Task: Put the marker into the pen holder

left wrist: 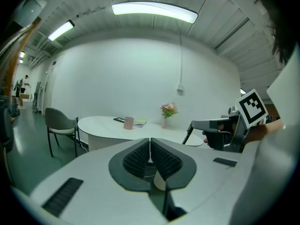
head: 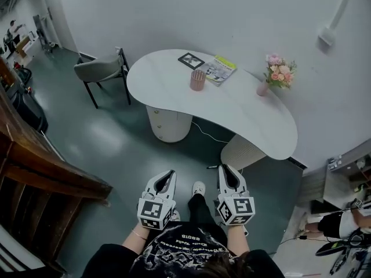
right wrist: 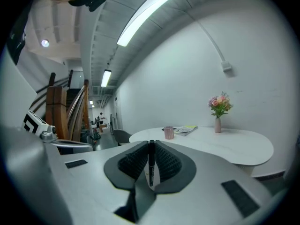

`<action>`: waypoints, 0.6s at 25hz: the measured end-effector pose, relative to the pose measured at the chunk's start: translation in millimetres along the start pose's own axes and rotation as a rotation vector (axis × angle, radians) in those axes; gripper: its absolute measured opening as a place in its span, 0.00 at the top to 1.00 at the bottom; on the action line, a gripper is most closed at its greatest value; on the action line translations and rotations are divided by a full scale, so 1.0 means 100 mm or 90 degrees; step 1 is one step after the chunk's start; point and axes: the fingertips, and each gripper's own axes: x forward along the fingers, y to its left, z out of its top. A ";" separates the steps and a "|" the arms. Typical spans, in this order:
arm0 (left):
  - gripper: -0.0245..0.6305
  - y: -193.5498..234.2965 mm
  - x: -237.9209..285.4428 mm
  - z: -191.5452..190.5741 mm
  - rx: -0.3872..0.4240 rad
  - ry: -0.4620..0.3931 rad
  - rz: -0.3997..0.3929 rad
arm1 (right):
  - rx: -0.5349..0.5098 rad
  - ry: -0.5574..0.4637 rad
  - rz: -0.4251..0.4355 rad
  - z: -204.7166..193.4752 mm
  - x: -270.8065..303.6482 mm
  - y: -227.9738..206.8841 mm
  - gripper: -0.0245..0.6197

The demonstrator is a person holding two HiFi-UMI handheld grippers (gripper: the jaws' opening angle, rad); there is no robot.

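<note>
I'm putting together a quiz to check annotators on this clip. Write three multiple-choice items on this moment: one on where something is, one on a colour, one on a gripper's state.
1. Where does the pen holder stand?
A. Inside a drawer
B. On the table, beside the booklet
C. On a shelf

2. What colour is the pen holder?
A. Pink
B. Blue
C. Black

3. What is the state of the right gripper?
A. Open and empty
B. Shut on a spoon
C. Shut on the marker

Answers:
1 B: the head view shows it on the white tabletop next to the booklet.
2 A: it looks pink in all three views.
3 C: the right gripper view shows the black marker clamped between the jaws.
</note>
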 end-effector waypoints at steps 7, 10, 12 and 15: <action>0.92 0.24 0.43 0.06 -0.014 0.008 0.042 | -0.004 0.000 0.046 0.12 0.61 -0.21 0.86; 0.92 0.35 0.68 0.16 -0.015 0.004 0.061 | 0.000 0.003 0.059 0.16 0.90 -0.39 0.86; 0.92 0.42 0.89 0.23 -0.019 0.001 0.076 | 0.002 0.008 0.069 0.20 1.12 -0.52 0.86; 0.92 0.53 1.17 0.32 -0.031 -0.004 0.106 | -0.008 0.013 0.093 0.30 1.45 -0.68 0.86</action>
